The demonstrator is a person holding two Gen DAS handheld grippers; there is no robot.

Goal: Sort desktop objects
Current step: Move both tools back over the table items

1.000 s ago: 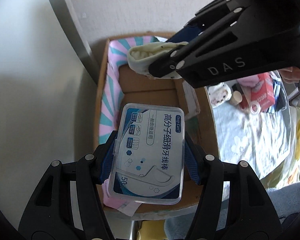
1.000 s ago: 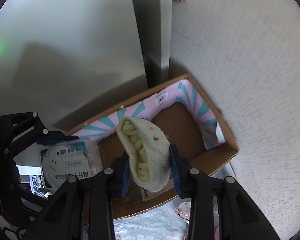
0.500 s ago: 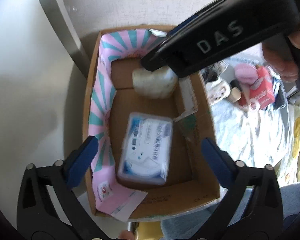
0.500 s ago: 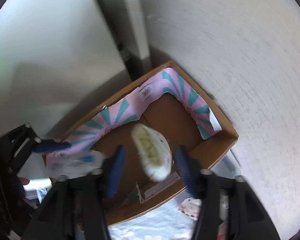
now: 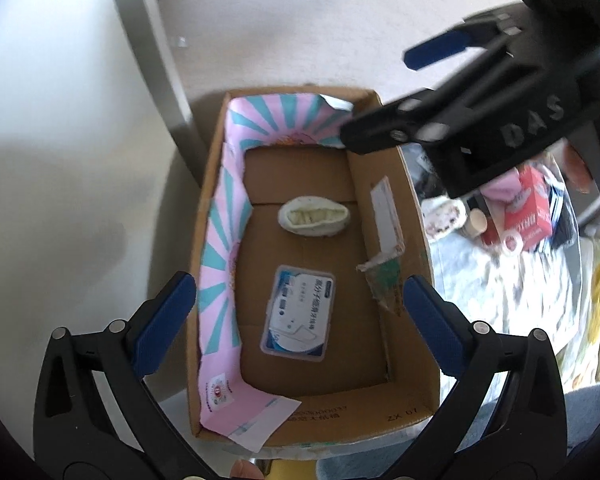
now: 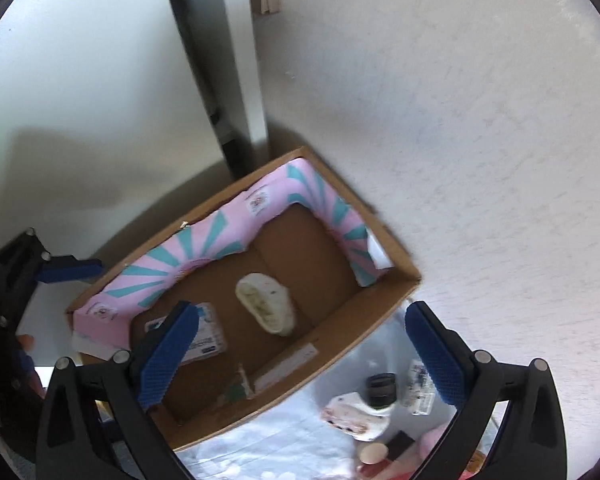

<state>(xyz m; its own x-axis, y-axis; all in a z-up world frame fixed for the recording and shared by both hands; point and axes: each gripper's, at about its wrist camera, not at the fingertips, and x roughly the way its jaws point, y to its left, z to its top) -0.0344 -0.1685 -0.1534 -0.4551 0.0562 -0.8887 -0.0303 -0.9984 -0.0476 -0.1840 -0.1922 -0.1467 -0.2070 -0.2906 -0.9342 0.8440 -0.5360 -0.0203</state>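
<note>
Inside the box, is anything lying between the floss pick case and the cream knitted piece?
No. In the left wrist view, only bare cardboard floor lies between the floss pick case and the cream knitted piece.

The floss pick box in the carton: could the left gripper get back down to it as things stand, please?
Probably yes. The left gripper hangs wide open right above the floss pick box, which lies flat and alone on the carton floor, apart from the cream sock.

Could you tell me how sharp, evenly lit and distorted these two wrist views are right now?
Left wrist view: cardboard box and floss case sharp, the right gripper above them blurred, fisheye bending the box walls. Right wrist view: daylight on the wall, soft shadows left of the box, the knit piece slightly soft, dark rounded corners.
</note>
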